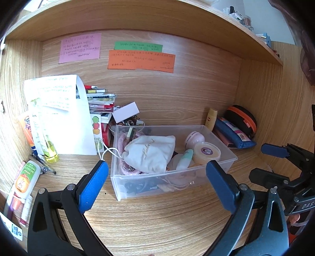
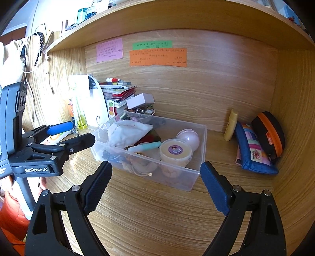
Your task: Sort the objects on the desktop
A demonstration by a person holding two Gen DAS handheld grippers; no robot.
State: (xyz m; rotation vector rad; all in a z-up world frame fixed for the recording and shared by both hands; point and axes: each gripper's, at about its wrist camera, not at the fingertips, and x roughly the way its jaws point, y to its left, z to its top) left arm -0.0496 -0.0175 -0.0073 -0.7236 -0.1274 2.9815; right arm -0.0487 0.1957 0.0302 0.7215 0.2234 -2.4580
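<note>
Clear plastic box (image 1: 173,177) resting mid-bench (image 1: 157,216), crammed with a white pouch (image 1: 149,152), a yellow tub (image 1: 205,152) and a pink ball (image 1: 194,137). Left gripper (image 1: 157,185) and right gripper (image 2: 155,185) hovering just before it, fingers spread wide, pinching nothing.

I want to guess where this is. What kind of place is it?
Probably someone's study desk at home: paper notes stuck on the wooden back wall, books stacked in the corner, a pencil case, and a shelf overhead.
</note>
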